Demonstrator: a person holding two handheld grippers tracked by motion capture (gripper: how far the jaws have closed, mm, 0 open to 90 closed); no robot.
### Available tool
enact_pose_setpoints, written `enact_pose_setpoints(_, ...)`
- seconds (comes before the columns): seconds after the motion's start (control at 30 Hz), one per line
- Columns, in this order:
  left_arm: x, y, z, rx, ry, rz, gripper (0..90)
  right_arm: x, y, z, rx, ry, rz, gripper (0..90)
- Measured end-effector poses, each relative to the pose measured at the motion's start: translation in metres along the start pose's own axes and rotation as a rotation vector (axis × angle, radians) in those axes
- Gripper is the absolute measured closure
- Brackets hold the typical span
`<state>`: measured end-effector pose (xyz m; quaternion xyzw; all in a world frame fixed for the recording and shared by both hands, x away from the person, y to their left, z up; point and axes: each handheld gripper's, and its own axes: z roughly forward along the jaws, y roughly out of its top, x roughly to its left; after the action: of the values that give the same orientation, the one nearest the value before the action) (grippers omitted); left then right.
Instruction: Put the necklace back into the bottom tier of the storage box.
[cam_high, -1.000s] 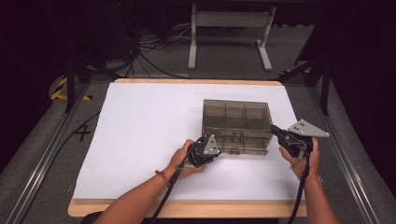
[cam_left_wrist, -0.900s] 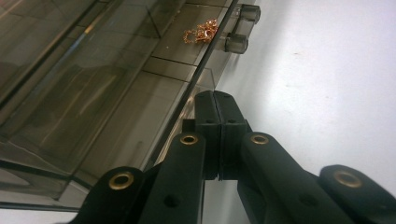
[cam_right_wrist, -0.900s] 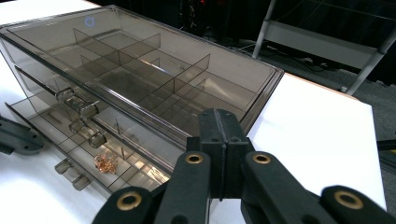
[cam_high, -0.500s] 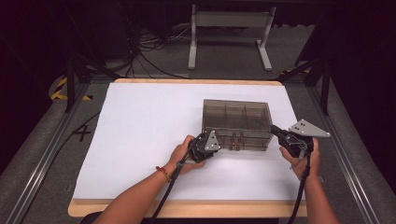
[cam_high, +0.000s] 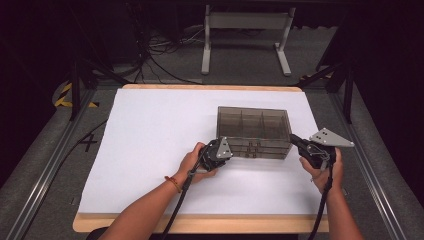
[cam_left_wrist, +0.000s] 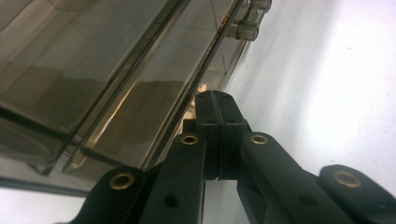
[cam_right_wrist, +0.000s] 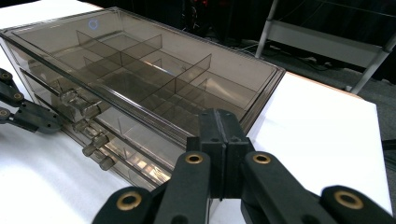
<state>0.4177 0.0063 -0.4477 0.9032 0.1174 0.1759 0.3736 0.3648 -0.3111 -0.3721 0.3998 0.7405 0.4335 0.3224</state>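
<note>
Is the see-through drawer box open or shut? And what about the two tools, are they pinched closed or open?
Drawer box: upright on the table, drawers pushed in, compartments look empty.
Left tool: jaws shut, holding nothing, tip at the box's front left corner.
Right tool: jaws shut, holding nothing, tip by the box's right end.

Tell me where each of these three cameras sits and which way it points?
High view: above the person's side, looking forward and down on the white-covered table; both forearms enter from the bottom, holding the left gripper and right gripper.
Left gripper view: rides that gripper, looking along its shut jaws, close at the smoky transparent plastic drawer box.
Right gripper view: rides that gripper, facing the box's corner over shut jaws.
Shared: all show the box.
</note>
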Motion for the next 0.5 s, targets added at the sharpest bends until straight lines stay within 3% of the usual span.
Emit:
enact_pose_setpoints(0.4,-0.0007,0.0005,0.0034,0.004,-0.014,0.015,89.5,-0.0009,-0.0003,-0.0005,0.001,0.005,0.006,90.0)
enact_pose_setpoints(0.5,-0.0027,0.0004,-0.0001,0.017,0.007,0.045,87.2,-0.0011,0.0002,-0.0004,0.004,0.007,0.004,90.0)
